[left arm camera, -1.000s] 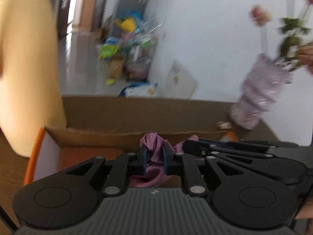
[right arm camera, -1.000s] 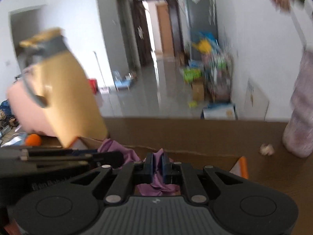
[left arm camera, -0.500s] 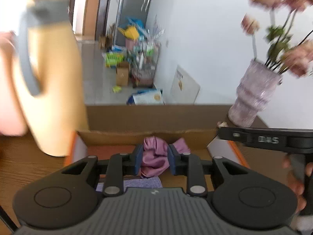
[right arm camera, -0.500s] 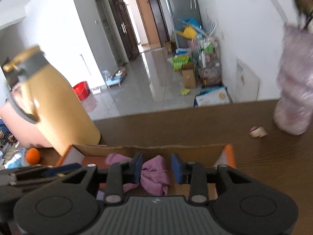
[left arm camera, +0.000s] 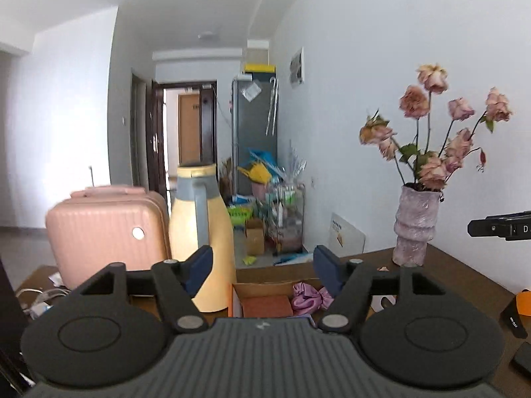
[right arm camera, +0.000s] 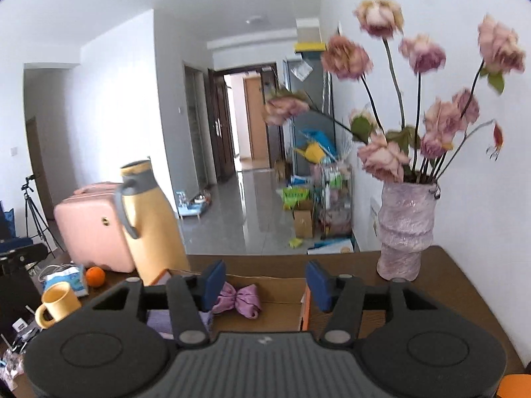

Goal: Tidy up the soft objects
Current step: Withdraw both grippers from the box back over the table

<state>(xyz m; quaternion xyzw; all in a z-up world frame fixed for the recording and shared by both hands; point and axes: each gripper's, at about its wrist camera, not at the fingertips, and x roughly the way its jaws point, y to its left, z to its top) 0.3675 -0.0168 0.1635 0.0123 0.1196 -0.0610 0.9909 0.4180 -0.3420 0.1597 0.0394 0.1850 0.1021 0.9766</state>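
A crumpled purple satin cloth [left arm camera: 307, 299] lies inside an open cardboard box [left arm camera: 265, 288] with orange sides on the brown table. It also shows in the right wrist view [right arm camera: 239, 299], tied like a bow, inside the box [right arm camera: 282, 308]. A folded lilac cloth [right arm camera: 159, 323] lies in the box at its left. My left gripper [left arm camera: 262, 270] is open and empty, above and behind the box. My right gripper [right arm camera: 264, 282] is open and empty, also raised over the box.
A yellow thermos jug [left arm camera: 199, 232] stands left of the box, with a pink suitcase [left arm camera: 103, 229] behind it. A purple vase of dried roses [right arm camera: 405, 229] stands at the right. A yellow mug [right arm camera: 58, 303], an orange [right arm camera: 95, 276] and a tissue pack lie at the left.
Both grippers have let go of the purple cloth, opened wide and pulled up and back from the box. The cloth now lies in the box.
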